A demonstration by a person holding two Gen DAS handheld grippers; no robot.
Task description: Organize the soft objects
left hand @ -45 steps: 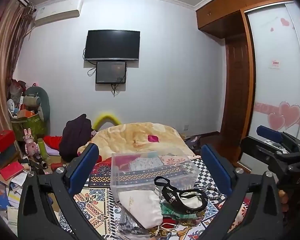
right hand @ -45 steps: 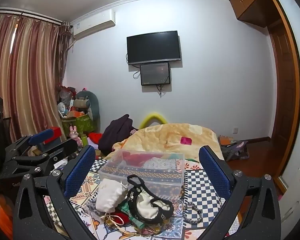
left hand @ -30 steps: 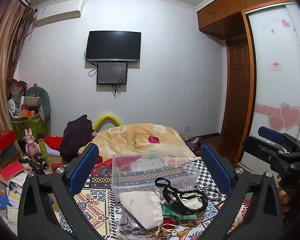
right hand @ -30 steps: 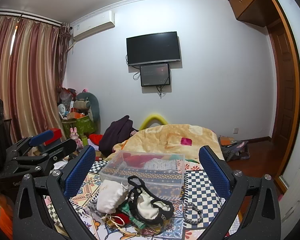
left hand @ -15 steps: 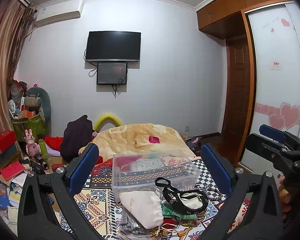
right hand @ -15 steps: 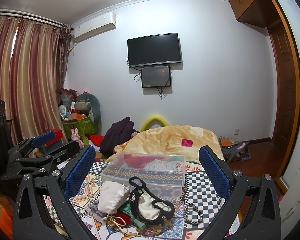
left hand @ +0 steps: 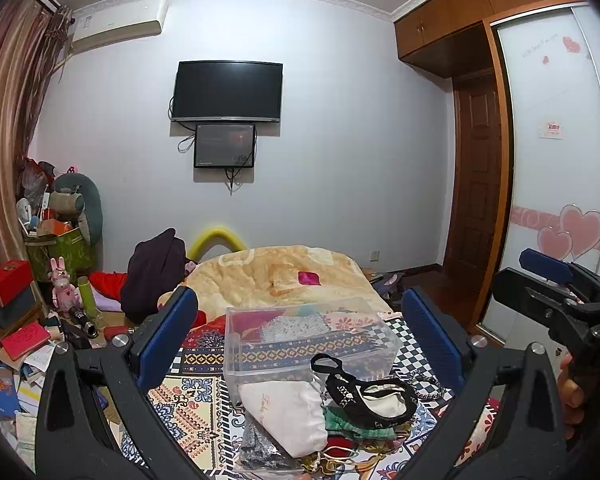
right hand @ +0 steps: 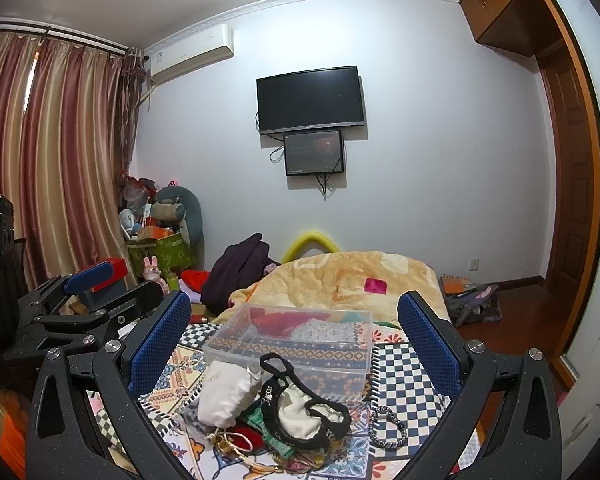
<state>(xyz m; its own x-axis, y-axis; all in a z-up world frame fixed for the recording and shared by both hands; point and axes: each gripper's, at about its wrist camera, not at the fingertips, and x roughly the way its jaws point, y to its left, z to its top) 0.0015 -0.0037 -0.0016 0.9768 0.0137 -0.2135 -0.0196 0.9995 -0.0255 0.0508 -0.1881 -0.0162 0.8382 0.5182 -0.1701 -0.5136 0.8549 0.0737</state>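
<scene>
Straight ahead on far wall: black TV (left hand: 227,90), smaller dark screen (left hand: 224,145) just below it, air conditioner (left hand: 118,24) up left. Striped curtains (right hand: 48,152) at left, cluttered green bag (right hand: 162,252) beside pink bunny toy (left hand: 62,286). Wardrobe door with pink hearts (left hand: 560,168) at right.

White capitals "DA", cut off by the frame edge, stand on the black body of the right gripper (left hand: 509,269), at about four o'clock in the left wrist view. They are the only letters that can be read. On the sliding wardrobe door (left hand: 556,184) at two o'clock, a line of thin cursive beside small red hearts and a small white notice (left hand: 554,128) with red marks are both too small to read. Also illegible are the faint cursive on the white pouch (left hand: 288,416) at six o'clock, the sticker on the air conditioner (left hand: 116,24) at eleven o'clock, and the tiny mark on the lower frame of the television (left hand: 227,90).
</scene>
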